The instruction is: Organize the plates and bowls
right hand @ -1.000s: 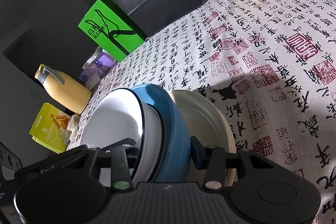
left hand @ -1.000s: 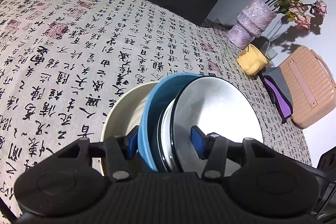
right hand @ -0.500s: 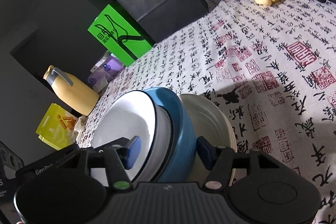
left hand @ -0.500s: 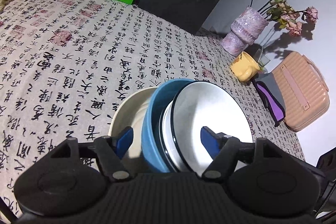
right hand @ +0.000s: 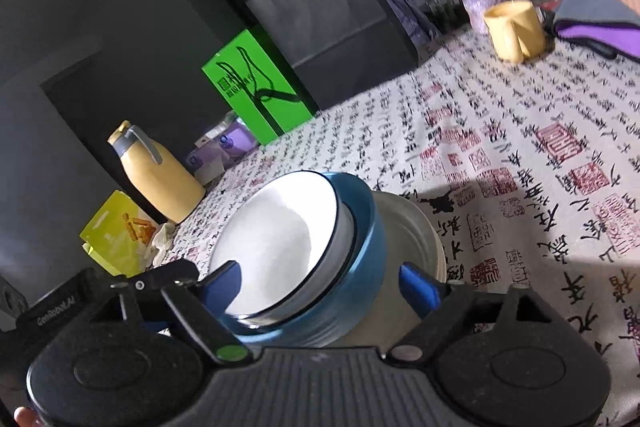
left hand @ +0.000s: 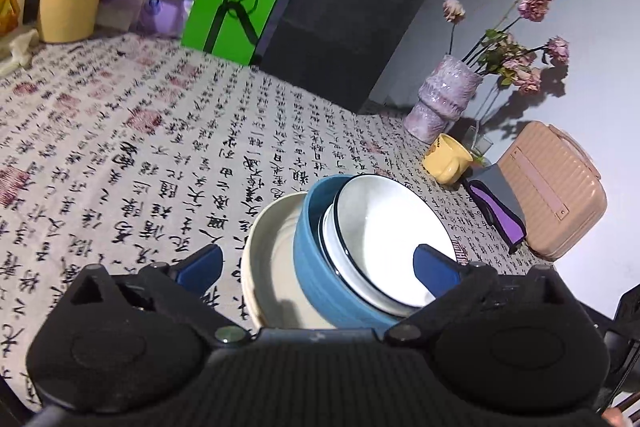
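On the patterned tablecloth [left hand: 120, 155], the nested bowls [left hand: 360, 247] are being released as the left gripper [left hand: 316, 267] and right gripper [right hand: 320, 287] jaws are opening around the stack, so a clean withdrawal is probably being called for next.

wrist views, close, downward (shared bowls [left hand: 352, 247])

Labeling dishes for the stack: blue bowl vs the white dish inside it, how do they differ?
Colour: the blue bowl is solid blue; the white dish is white with a thin dark rim line.
Nesting: the blue bowl holds the white dish and itself sits in a cream bowl.
Size: the blue bowl is wider, its rim showing around the white dish.
Shared: both are round, tilted alike, and lie between opening jaws, touched by neither.
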A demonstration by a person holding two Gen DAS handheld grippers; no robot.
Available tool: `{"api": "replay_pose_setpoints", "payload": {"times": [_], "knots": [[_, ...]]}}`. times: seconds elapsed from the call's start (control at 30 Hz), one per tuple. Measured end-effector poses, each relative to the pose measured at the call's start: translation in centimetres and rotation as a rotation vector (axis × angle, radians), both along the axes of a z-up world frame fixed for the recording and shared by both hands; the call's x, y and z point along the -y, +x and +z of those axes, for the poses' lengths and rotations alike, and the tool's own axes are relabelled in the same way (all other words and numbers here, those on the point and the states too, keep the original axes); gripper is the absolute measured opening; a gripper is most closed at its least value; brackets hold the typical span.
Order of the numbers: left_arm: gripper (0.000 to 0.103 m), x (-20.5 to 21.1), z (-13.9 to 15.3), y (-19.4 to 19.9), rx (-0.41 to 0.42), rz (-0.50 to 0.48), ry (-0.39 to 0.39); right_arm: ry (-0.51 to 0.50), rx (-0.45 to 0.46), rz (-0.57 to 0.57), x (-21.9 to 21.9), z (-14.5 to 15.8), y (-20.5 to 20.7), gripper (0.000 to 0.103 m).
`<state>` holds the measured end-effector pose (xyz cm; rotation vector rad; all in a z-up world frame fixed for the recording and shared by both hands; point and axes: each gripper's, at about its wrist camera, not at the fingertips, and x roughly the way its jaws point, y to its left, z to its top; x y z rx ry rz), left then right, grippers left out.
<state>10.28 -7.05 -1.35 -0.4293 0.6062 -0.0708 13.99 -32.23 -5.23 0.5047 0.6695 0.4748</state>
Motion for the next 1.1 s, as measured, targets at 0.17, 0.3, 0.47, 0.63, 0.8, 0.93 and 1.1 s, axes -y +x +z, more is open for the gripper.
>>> {"api": "replay_pose_setpoints", "payload": {"times": [0.17, 0.3, 0.47, 0.63, 0.8, 0.93, 1.1], "knots": [[0.103, 0.0, 0.3, -3.1, 0.098, 0.051, 0.055, -0.041, 0.084, 0.003, -0.1, 0.8, -2.5, 0.103], [0.103, 0.2, 0.5, -5.3, 0.148, 0.059, 0.107, -0.095, 0.146, -0.013, -0.2, 1.2, -4.7, 0.103], [0.103, 0.3, 0.5, -8.2, 0.201, 0.081, 0.174, -0.17, 0.238, -0.036, -0.6, 1.7, -7.8, 0.103], [0.103, 0.3, 0.1, -10.8, 0.237, 0.084, 0.213, -0.215, 0.292, -0.057, -0.7, 1.8, -10.5, 0.103], [0.103, 0.3, -0.8, -13.1, 0.267, 0.095, 0.266, -0.259, 0.335, -0.072, -0.7, 1.5, -12.9, 0.103], [0.103, 0.2, -1.7, -14.8, 0.278, 0.098, 0.292, -0.272, 0.355, -0.08, -0.6, 0.8, -14.6, 0.103], [0.103, 0.1, -2.5, -16.4, 0.284, 0.108, 0.313, -0.3, 0.361, -0.075, -0.9, -0.2, -15.9, 0.103]]}}
